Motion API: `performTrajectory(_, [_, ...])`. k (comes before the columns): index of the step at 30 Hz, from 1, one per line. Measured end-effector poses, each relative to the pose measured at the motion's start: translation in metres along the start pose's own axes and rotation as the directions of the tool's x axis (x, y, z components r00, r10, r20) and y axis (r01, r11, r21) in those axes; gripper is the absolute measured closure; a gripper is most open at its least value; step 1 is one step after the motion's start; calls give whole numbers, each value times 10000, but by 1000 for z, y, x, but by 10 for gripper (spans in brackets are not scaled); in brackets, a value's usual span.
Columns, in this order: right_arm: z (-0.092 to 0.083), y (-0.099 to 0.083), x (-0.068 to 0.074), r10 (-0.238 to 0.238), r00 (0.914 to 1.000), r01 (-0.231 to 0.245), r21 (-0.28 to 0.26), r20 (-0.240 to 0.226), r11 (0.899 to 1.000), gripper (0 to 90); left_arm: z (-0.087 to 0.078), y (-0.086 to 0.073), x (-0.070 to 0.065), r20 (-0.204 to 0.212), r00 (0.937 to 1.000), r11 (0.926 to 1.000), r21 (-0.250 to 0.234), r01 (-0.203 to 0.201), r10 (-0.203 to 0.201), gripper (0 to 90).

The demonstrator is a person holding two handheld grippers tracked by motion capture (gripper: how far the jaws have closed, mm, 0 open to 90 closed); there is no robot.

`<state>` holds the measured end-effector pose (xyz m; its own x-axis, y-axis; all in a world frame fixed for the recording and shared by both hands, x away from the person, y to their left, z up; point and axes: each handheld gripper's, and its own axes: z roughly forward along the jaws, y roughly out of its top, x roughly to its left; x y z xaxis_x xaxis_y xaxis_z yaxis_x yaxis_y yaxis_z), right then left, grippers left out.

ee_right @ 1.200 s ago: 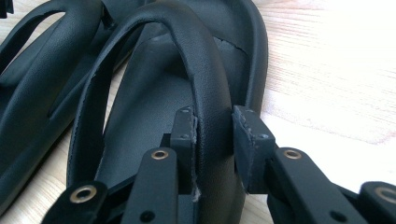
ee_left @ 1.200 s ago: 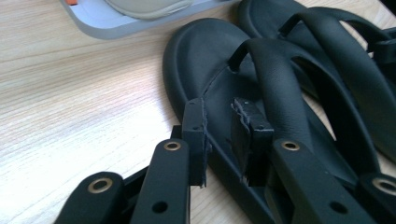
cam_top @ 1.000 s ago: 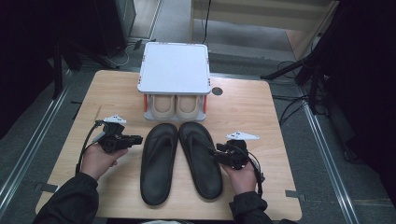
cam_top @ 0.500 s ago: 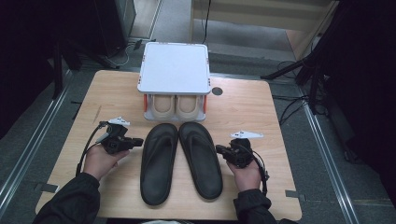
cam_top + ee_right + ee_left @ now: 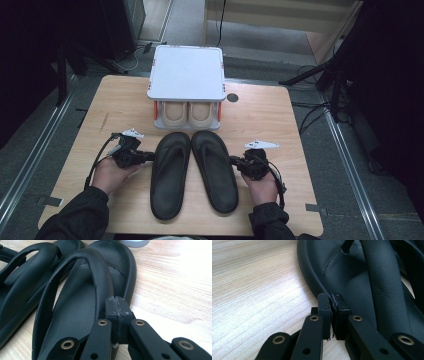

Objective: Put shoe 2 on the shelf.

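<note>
- Flip-flops lie side by side on the table (image 5: 280, 120), toes pointing far, heels near the person.
- Left flip-flop (image 5: 170, 175) and right flip-flop (image 5: 215, 170) are black and lie just beside each other in the middle of the table.
- Far from them stands a white rack (image 5: 186, 75) with a flat white top.
- Under that top sit two tan shoes (image 5: 187, 114), side by side, toes toward the flip-flops.
- On the left, the left hand (image 5: 111, 174) holds the left gripper (image 5: 150, 156), which points right at the outer edge of the left flip-flop.
- In the left gripper view, its jaws are pinched almost fully together on the thin rim of the left flip-flop (image 5: 352, 272), so it has hold of that edge.
- Those jaws have just been closing, with the rim between them.
- On the right, the right hand (image 5: 262, 189) holds the right gripper (image 5: 234, 161), which points left at the outer edge of the right flip-flop.
- In the right gripper view, its jaws are pressed fully together.
- They sit right at the rim of the right flip-flop (image 5: 82, 302), where the strap comes down.
- I cannot tell if any rim is caught between them.
- Each hand rests on the table, one on each side of the flip-flops.
</note>
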<state>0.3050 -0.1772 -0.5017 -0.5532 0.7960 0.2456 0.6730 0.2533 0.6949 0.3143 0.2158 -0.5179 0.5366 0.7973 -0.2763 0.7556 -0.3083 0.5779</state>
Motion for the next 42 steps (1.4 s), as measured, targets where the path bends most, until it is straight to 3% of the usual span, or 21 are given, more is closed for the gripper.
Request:
performTrajectory(11, [1,0,3,-98,9999,98,48,-103,9999,900,3,-1,-10,61,9996,9996,86,-259,258,868])
performTrajectory(27, [3,0,4,-13,9998,15,96,-202,10000,900,7,-3,-19,600,9980,9995,204,-232,220,867])
performTrajectory(31, [2,0,3,28,9999,-28,42,-161,10000,892,6,-2,-17,539,9984,9996,245,-173,160,805])
performTrajectory(37, [-5,3,5,257,9988,-274,-436,-412,9987,859,-5,1,-13,390,9992,9994,-328,-54,67,742])
performTrajectory(42, [-12,6,12,169,9983,-220,-911,-567,9956,790,-12,3,-12,329,9994,9981,-605,-67,87,673])
